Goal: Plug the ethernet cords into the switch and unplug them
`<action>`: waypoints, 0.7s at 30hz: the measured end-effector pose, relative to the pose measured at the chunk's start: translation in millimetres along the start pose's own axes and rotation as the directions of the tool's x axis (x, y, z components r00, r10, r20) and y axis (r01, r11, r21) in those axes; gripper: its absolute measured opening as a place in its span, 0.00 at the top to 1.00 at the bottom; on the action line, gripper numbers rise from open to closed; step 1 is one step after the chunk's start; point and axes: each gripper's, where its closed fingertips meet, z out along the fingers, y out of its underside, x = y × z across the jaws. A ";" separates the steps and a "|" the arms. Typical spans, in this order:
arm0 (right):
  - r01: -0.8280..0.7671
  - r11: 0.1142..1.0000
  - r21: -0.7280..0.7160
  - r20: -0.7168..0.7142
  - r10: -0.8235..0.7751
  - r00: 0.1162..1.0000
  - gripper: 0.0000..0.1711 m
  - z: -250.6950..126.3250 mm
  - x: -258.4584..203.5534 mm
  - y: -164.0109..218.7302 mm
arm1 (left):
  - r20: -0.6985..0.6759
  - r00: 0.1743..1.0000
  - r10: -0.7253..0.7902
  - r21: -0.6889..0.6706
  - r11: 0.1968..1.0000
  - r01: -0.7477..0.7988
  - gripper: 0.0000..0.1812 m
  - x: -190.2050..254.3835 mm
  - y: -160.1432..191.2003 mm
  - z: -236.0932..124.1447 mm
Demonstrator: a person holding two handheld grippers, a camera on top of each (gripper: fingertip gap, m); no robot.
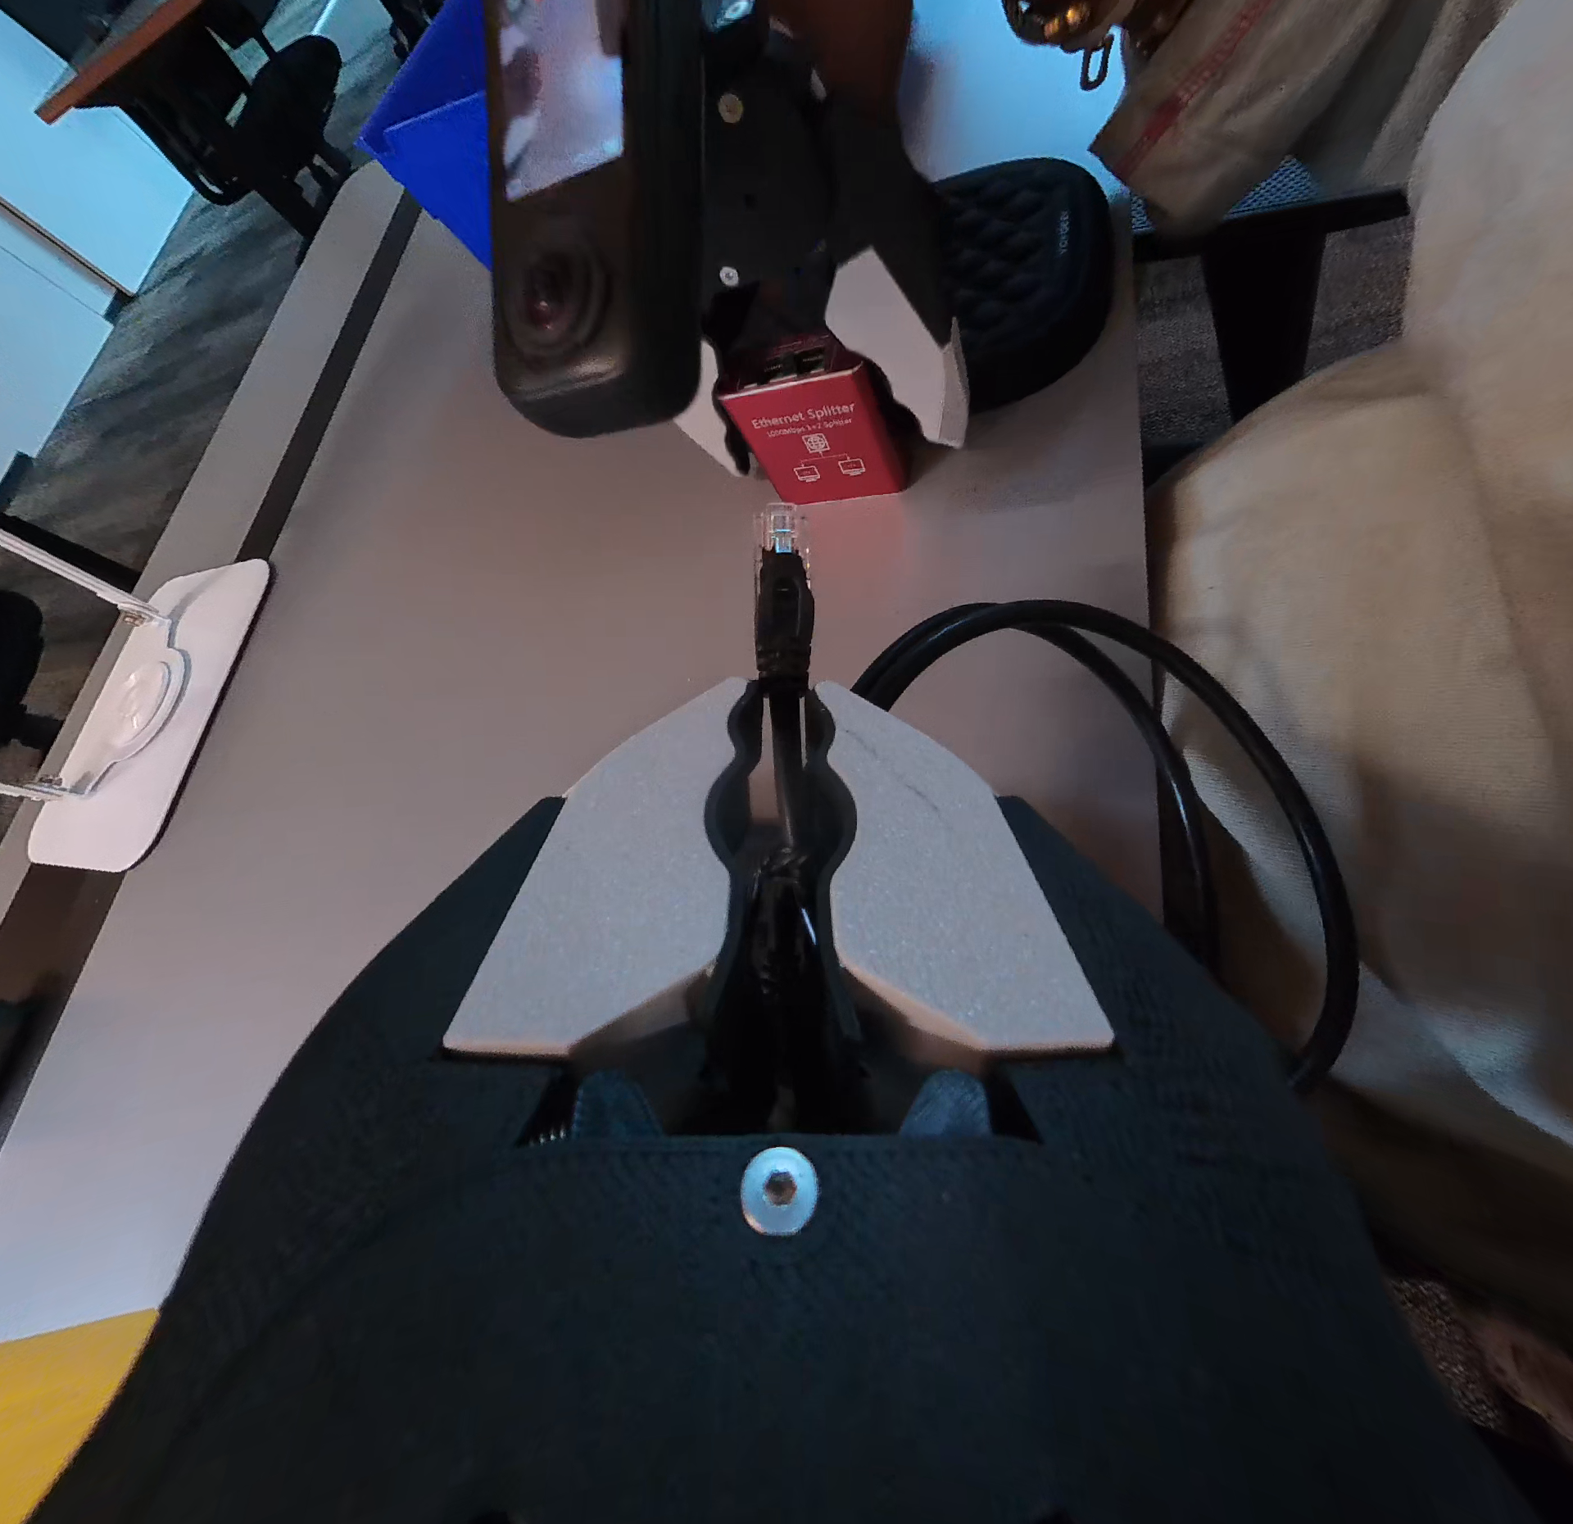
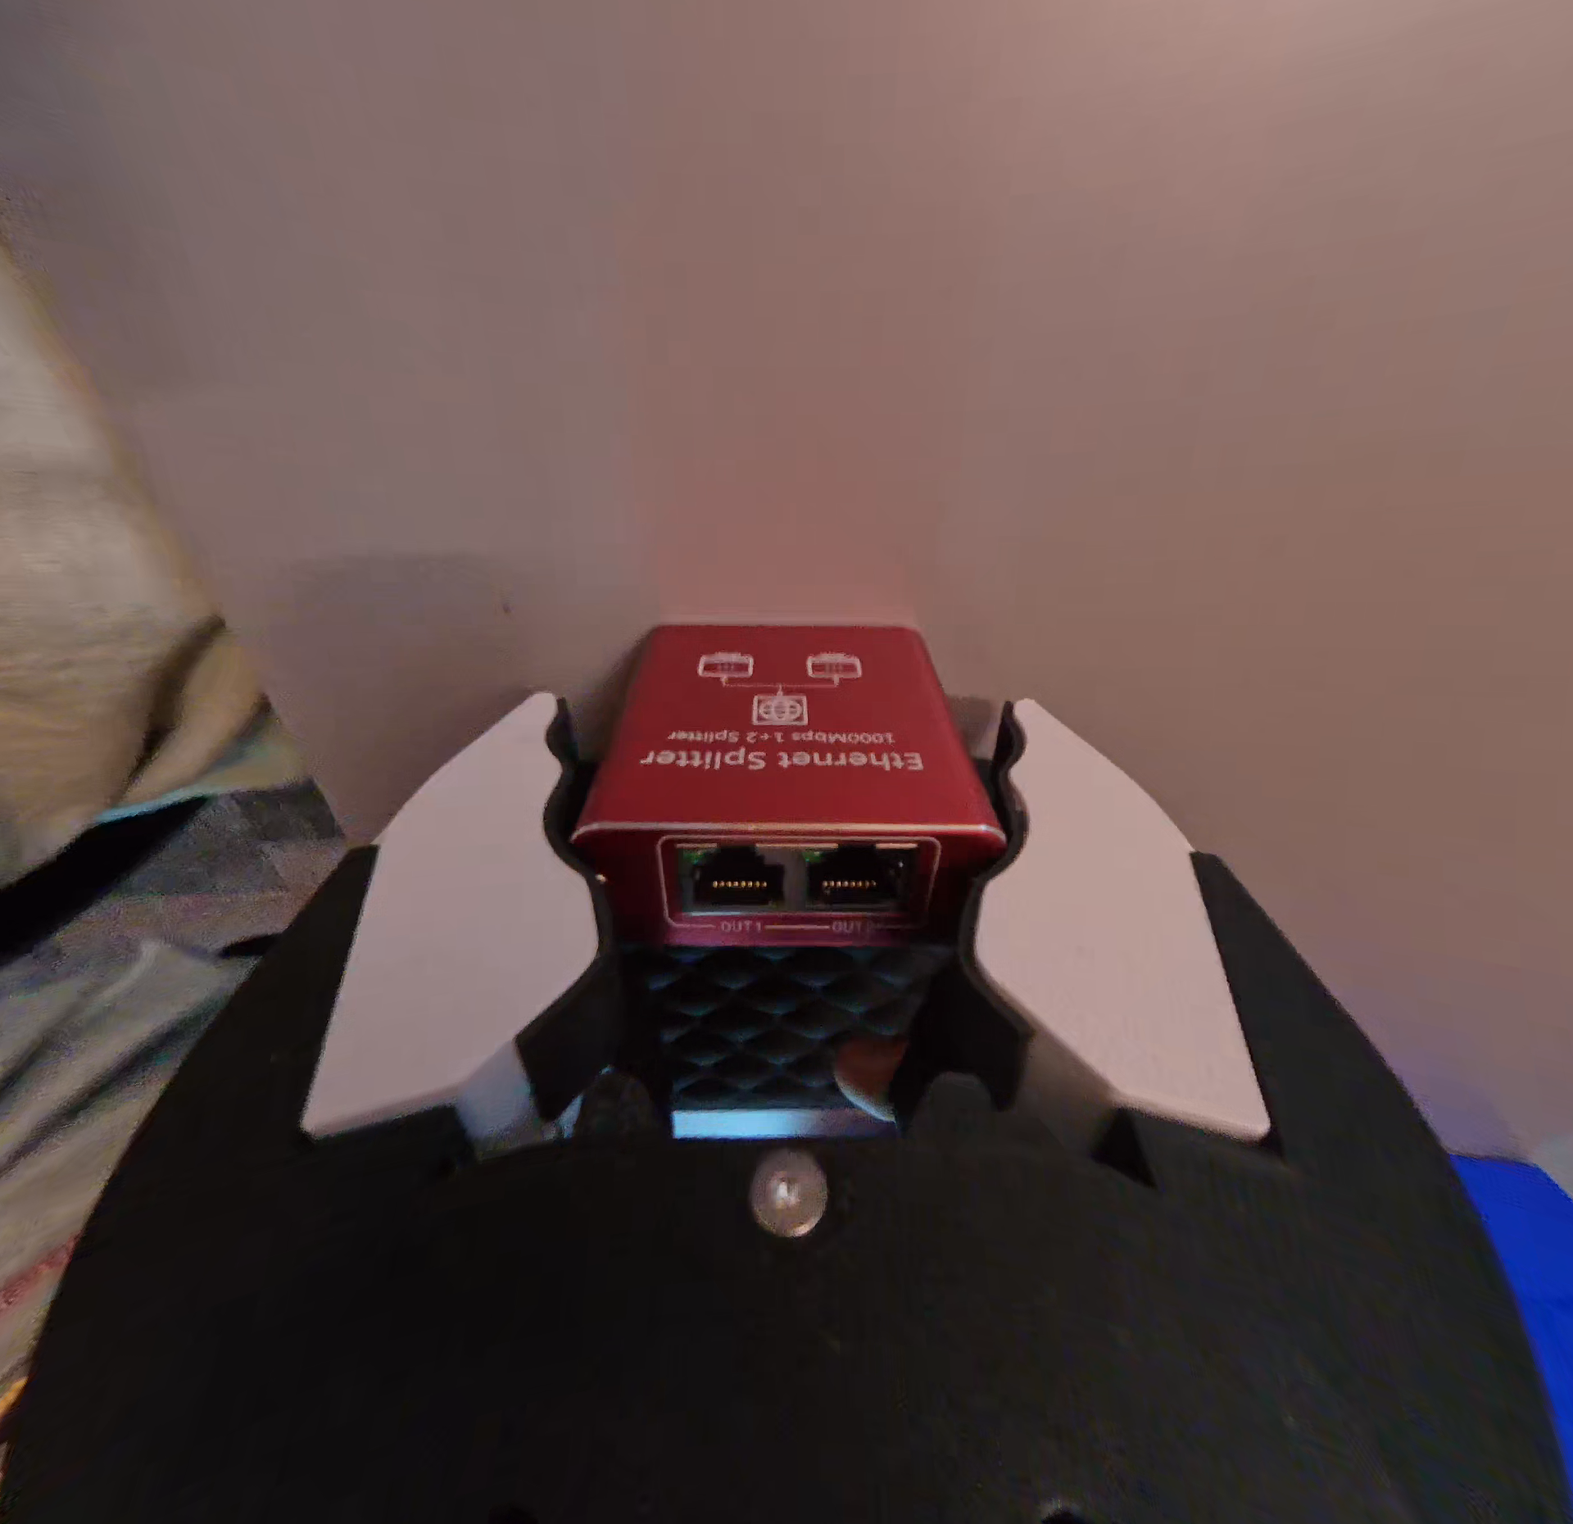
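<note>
A: Left claw (image 1: 781, 700)?
B: Pinched on black cord (image 1: 787, 768), clear plug (image 1: 780, 530) just short of red switch (image 1: 817, 449).
A: Right claw (image 2: 785, 768)?
B: Clamped around switch (image 2: 779, 742) over grey table (image 1: 477, 632), 2 ports empty.

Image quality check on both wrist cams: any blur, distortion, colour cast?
Left wrist view: strong fisheye bending the table edges; clear plug and red switch sharp, beige fabric at right smeared; red glow on the table beside the switch. Right wrist view: dim, pinkish cast on the table; switch ports readable, left edge and gripper body soft.
</note>
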 end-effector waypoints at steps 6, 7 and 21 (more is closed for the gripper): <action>0.023 0.986 0.166 -0.003 -0.022 1.000 0.46 -1.2 -1.9 -7.3 | -0.011 0.999 -0.032 0.016 0.999 0.032 0.95 -0.9 1.8 4.4; 0.039 0.973 0.227 0.000 -0.040 0.999 0.46 -2.4 -4.8 -9.2 | -0.014 0.999 -0.037 0.014 0.999 0.038 0.95 -0.9 3.2 6.5; 0.038 -0.137 0.990 -0.054 -0.121 0.991 0.47 -153.8 -45.7 -32.0 | -0.112 0.986 -0.125 0.019 0.992 0.128 0.95 11.8 -13.2 22.1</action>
